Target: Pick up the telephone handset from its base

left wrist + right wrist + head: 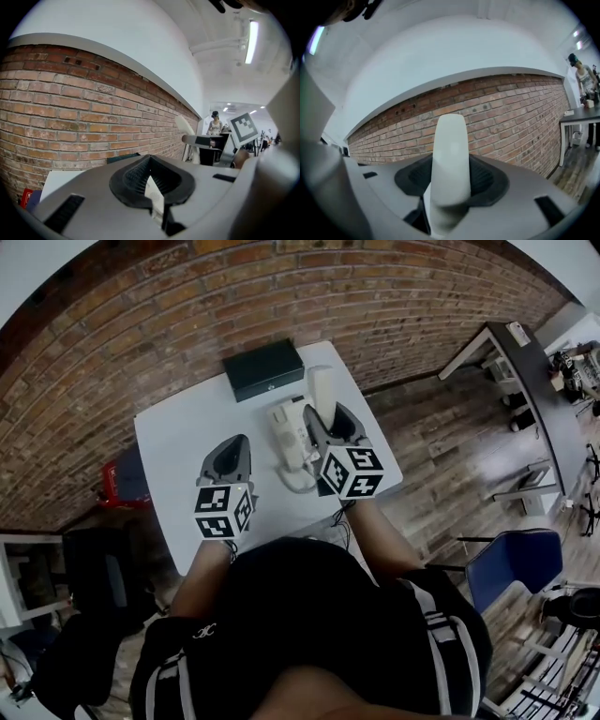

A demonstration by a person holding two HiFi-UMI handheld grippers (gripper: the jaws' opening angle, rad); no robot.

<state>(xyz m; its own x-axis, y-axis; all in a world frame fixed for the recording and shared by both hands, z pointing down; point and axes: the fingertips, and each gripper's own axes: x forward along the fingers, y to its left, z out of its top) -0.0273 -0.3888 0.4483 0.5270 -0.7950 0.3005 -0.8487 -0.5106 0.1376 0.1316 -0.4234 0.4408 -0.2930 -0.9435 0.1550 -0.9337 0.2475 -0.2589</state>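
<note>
The cream telephone base point(289, 432) lies on the white table point(178, 451), its coiled cord point(296, 483) looping toward the near edge. My right gripper point(330, 420) is shut on the cream handset point(322, 388), which stands up out of the jaws above the base. In the right gripper view the handset point(450, 154) rises upright between the dark pads point(490, 178), against the brick wall. My left gripper point(234, 450) hovers over the table left of the base, jaws shut with nothing in them. From the left gripper view, the lifted handset point(185, 125) shows at the right.
A black box point(263, 368) sits at the table's far edge by the brick wall. A red item point(112, 486) lies on the floor to the left. A dark desk point(527, 371) and a blue chair point(514, 566) stand to the right.
</note>
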